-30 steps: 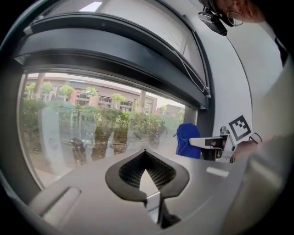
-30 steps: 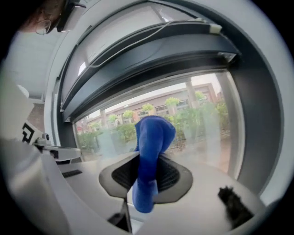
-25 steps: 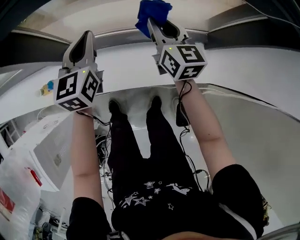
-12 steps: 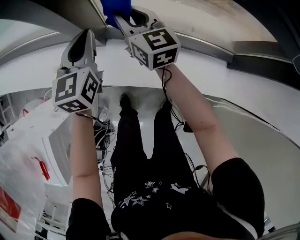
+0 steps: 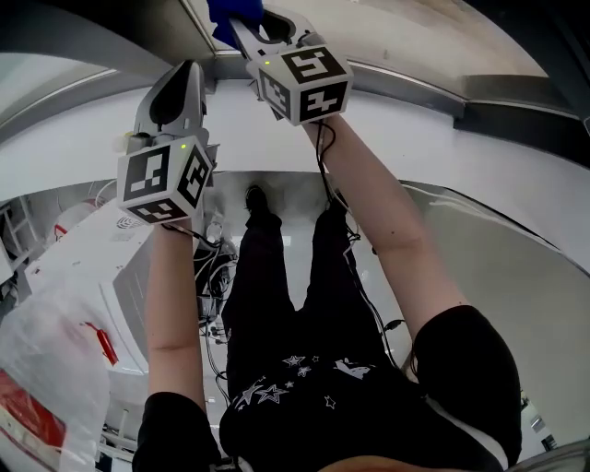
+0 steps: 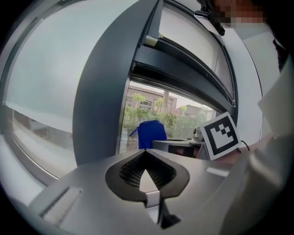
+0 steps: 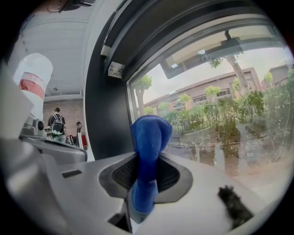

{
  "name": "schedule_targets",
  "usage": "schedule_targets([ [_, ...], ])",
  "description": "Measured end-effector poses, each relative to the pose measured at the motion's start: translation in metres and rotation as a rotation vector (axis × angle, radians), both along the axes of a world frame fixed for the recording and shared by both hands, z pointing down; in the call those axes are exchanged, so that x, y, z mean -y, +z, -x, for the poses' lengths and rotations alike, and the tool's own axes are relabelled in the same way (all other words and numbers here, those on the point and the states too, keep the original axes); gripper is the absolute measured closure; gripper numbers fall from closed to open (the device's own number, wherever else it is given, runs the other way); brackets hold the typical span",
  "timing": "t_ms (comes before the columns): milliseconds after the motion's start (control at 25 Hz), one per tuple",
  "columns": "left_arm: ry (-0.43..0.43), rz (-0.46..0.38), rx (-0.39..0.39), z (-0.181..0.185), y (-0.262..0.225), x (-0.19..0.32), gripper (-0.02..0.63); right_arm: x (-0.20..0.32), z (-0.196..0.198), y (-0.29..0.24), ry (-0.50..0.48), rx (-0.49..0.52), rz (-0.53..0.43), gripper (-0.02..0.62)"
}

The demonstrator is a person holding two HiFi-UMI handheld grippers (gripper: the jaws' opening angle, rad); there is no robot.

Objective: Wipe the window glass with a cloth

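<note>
My right gripper [image 7: 146,158] is shut on a blue cloth [image 7: 149,137], whose bunched end sticks out past the jaws against the window glass [image 7: 220,119]. In the head view the right gripper [image 5: 247,28] is raised at the top, with the blue cloth [image 5: 235,11] at the glass beside the dark window frame [image 5: 175,28]. My left gripper [image 5: 187,74] hangs lower left of it, shut on nothing, its tips [image 6: 146,151] meeting. From the left gripper view the blue cloth [image 6: 150,134] shows against the glass [image 6: 183,121], just right of the dark frame post [image 6: 98,101].
A white sill [image 5: 442,120] runs below the window. White boxes and a plastic bag [image 5: 46,369] lie at lower left, with cables [image 5: 212,277] on the floor by the person's legs. A white bottle [image 7: 33,78] shows at left in the right gripper view.
The right gripper has carried the blue cloth left along the glass to the dark frame post. The left gripper has shifted slightly right and stays shut.
</note>
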State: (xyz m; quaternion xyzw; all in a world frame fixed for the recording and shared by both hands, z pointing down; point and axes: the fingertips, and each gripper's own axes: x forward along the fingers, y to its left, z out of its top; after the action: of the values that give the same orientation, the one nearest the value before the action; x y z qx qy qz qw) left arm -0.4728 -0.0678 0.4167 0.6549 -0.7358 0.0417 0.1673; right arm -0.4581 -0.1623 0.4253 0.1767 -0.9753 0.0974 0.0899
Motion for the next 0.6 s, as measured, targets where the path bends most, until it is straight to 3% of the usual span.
schedule_targets([
  [200, 0.048, 0.016, -0.004, -0.039, 0.004, 0.023, 0.597, 0.019, -0.054, 0.0, 0.052, -0.006, 0.009, 0.509],
  [600, 0.236, 0.023, 0.015, -0.168, -0.001, 0.091, 0.597, 0.081, -0.206, 0.004, 0.258, 0.014, 0.03, 0.509],
])
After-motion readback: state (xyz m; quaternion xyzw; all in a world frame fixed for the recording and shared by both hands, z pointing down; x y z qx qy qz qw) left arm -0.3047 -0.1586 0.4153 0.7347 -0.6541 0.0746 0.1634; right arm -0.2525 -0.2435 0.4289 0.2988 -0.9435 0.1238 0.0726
